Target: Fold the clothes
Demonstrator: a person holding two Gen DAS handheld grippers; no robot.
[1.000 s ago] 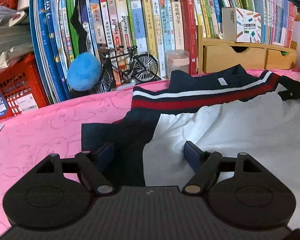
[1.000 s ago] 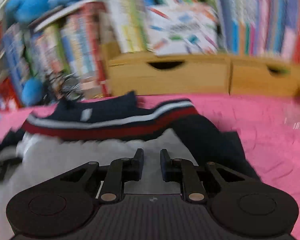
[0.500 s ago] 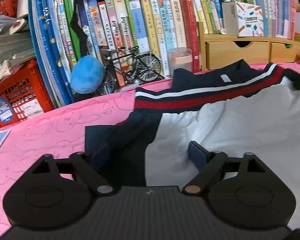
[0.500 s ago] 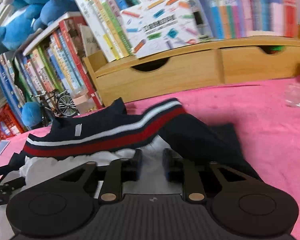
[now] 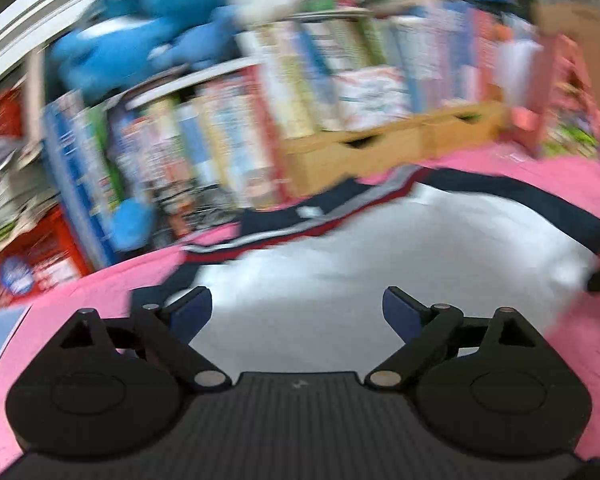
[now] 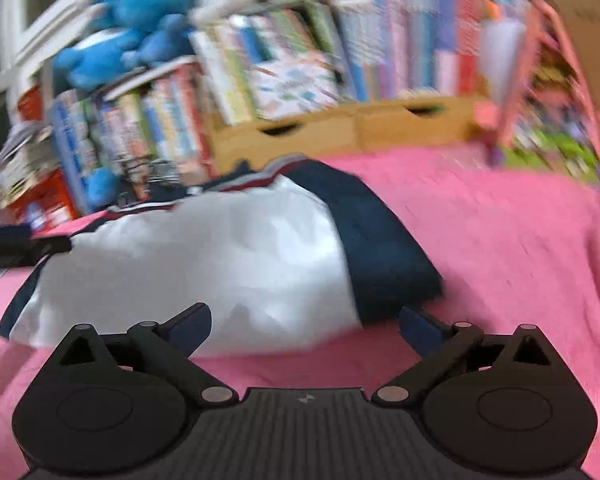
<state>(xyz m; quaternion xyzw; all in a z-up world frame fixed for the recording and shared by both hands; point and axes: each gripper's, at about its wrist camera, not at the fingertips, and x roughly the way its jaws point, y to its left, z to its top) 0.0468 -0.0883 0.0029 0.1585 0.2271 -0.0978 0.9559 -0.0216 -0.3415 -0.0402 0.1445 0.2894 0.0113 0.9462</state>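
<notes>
A white top (image 5: 340, 264) with navy sleeves and a red-and-white striped collar lies on the pink cloth (image 5: 100, 292). Both views are blurred by motion. My left gripper (image 5: 294, 304) hovers over the white body near its left side; its jaws are opening wide with nothing pinched. My right gripper (image 6: 306, 318) stands just short of the top (image 6: 220, 248) at its near edge, beside the navy sleeve (image 6: 384, 248). Its jaws are opening too, and no fabric is caught between them. A dark piece at the left edge (image 6: 20, 246) looks like the other gripper.
Behind the pink cloth (image 6: 500, 240) runs a wall of books (image 6: 300, 60) above a wooden drawer box (image 6: 340, 136). Blue plush toys (image 5: 140, 52) sit on top, a red crate (image 5: 48, 256) stands at the left, and a pink rack (image 6: 540, 80) at the right.
The right jaws went from nearly shut over the white fabric to wide open. The left jaws widened. Both grippers drew back from the top, so more of it and the pink cloth shows.
</notes>
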